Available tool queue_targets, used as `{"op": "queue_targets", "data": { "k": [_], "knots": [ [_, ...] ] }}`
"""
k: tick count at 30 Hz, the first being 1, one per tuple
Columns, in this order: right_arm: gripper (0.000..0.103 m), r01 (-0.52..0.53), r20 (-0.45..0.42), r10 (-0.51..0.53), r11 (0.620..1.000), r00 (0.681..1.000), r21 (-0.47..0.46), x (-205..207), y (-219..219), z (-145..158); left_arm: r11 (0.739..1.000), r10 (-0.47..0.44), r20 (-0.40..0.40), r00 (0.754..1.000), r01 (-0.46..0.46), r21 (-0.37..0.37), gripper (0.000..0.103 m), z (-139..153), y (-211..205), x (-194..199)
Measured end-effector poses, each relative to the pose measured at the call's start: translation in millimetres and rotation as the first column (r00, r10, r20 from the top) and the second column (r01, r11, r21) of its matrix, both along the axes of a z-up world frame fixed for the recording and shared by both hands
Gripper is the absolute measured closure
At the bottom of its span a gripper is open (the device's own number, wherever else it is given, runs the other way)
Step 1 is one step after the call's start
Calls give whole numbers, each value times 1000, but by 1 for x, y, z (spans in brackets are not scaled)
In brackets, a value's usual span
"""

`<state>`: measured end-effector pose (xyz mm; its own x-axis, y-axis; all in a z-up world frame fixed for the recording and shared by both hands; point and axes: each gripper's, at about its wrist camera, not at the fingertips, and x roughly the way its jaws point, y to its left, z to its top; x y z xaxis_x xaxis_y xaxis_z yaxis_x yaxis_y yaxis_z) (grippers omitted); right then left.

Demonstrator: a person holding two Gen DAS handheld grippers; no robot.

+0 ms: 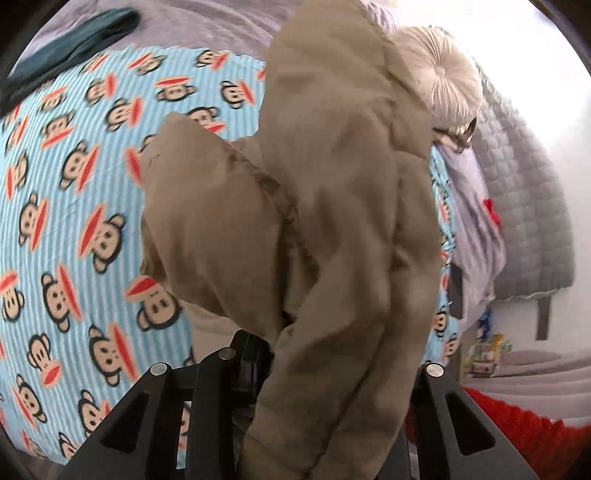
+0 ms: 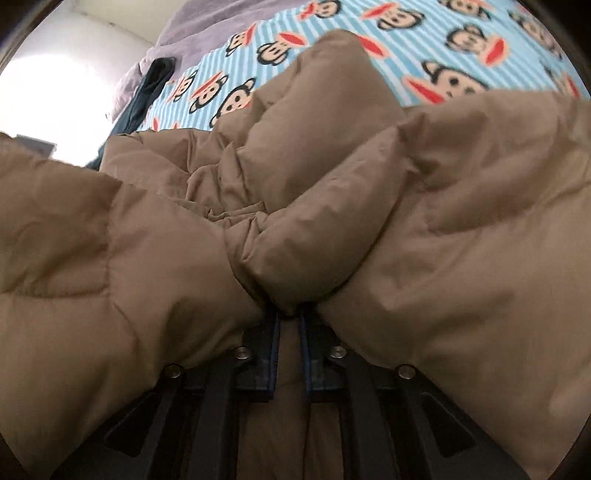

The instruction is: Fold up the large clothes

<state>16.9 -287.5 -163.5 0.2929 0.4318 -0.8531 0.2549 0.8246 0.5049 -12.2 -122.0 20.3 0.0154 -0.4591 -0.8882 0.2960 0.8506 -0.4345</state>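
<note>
Right gripper: fingers drawn close together, pinching a bunched fold of the tan puffer jacket; padded fabric bulges out on both sides of the grip.
Left gripper: one black finger shows on the left, the other is hidden behind tan fabric; the cloth runs between them, so it appears to be clamped on the jacket, though the contact itself is covered.
Tan puffer jacket: lifted and hanging in thick folds in the left wrist view, above the bed; in the right wrist view it spreads wide across the frame, its far part lying on the sheet.
Bed sheet: blue-and-white striped, printed with monkey faces.
Dark green garment: lies at the sheet's far edge, well apart from the jacket.
Cream round cushion: beside the grey quilted headboard.
Lavender blanket: beyond the sheet.
</note>
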Motion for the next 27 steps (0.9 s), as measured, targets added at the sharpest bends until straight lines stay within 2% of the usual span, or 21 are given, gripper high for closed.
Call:
{"op": "queue_targets", "data": {
  "k": [3,6,7,9,10,15,16,17,18,20,24,27],
  "knots": [
    [97,25,-27,-22,994,999,103,0,-14,-6,998,-15,13,1000,14,58,72,1,-33,-1],
    [96,48,-45,-41,986,998,161,-7,-36,5,996,-25,9,1000,25,81,71,-3,-45,-5],
    [92,49,-39,-43,984,998,169,-13,-47,12,995,-36,7,999,35,96,71,-6,-52,-6],
    [92,46,-12,-45,987,999,152,-28,-70,28,994,-54,-5,999,55,98,58,-17,-63,-10],
    [92,55,-4,-55,990,998,131,-39,-83,36,995,-52,-12,999,53,89,48,-20,-67,-10],
    [92,170,-12,-170,980,985,107,-102,-143,51,993,-104,-78,992,107,42,43,-42,-110,-11],
    [91,192,-14,-192,977,981,98,-116,-153,52,992,-123,-97,988,125,13,31,-46,-117,-12],
    [89,216,-15,-215,972,976,90,-130,-162,53,989,-148,-120,982,146,-25,25,-52,-126,-12],
    [85,229,-17,-229,970,973,85,-138,-167,54,986,-168,-133,977,164,-41,25,-56,-134,-12],
    [64,260,-20,-260,963,966,75,-156,-178,55,976,-216,-141,966,208,-65,25,-65,-148,-12],
    [51,282,-17,-282,956,959,78,-189,-189,61,955,-292,-136,947,281,-98,25,-85,-173,-9],
    [34,274,-5,-274,957,962,93,-214,-193,67,945,-317,-187,930,293,-144,25,-104,-192,0]
  ]
}}
